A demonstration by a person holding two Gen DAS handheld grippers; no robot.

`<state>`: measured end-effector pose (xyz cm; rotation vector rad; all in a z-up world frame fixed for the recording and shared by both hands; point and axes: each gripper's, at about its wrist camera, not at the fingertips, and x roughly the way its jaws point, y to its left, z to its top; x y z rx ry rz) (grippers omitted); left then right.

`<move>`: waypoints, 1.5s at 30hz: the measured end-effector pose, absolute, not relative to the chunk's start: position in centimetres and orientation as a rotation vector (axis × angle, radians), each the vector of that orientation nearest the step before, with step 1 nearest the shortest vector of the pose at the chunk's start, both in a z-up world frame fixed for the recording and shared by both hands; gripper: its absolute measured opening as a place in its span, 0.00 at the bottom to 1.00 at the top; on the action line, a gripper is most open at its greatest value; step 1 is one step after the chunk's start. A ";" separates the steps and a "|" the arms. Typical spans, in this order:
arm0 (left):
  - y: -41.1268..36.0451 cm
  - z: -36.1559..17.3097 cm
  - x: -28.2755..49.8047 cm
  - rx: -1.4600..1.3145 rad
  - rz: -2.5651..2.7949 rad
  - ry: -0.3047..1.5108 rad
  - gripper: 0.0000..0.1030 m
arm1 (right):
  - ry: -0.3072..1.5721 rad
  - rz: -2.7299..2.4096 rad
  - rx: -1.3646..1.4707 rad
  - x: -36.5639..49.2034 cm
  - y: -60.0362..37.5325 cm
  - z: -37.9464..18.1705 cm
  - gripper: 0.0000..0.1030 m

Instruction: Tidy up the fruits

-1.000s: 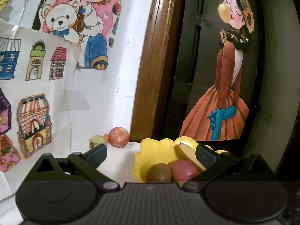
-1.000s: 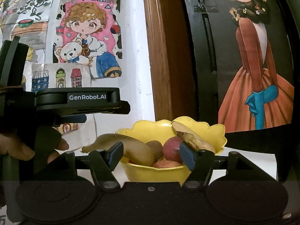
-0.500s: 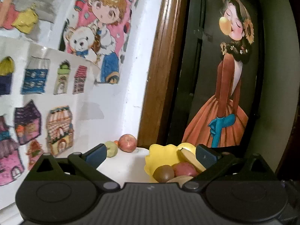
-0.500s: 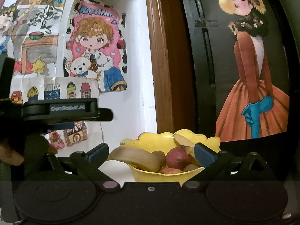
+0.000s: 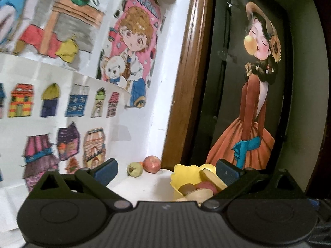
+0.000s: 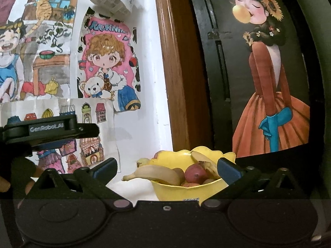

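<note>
- Left gripper (image 5: 166, 170): jaws spread wide, nothing between them. Right gripper (image 6: 167, 168): likewise wide apart and empty.
- Nearest to the right gripper: yellow bowl (image 6: 193, 192), just ahead and slightly right of its centre line. It holds a banana (image 6: 154, 174) lying across the near-left rim, long axis left-right with the stem end poking out left of the bowl, plus a red apple (image 6: 194, 172) and other fruit.
- From the left gripper the same bowl sits ahead-right, close to its right finger.
- Farther on, ahead-left of the left gripper's centre, against the wall (image 5: 144, 128): a loose green fruit (image 5: 134, 169) and a loose red apple (image 5: 152, 163), just beside each other, well apart from the bowl.
- Judgement: the loose pair is what is left to collect; the left gripper is nearer and faces them more squarely.
- Change over the last second: both cameras have drawn back and tilted up; the bowl looks smaller; the right gripper's jaws have widened.
</note>
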<state>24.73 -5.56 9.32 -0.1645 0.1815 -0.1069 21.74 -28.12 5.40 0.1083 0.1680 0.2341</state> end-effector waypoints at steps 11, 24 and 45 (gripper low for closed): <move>-3.8 9.2 18.5 -0.178 -0.095 0.220 1.00 | 0.141 0.200 0.095 15.6 -27.6 6.4 0.99; -1.7 7.1 12.5 -0.188 -0.040 0.283 1.00 | 0.142 0.167 0.100 9.7 -26.8 6.6 0.99; 0.6 3.4 6.1 -0.164 -0.023 0.298 1.00 | 0.152 0.039 0.099 3.2 -23.4 4.3 0.99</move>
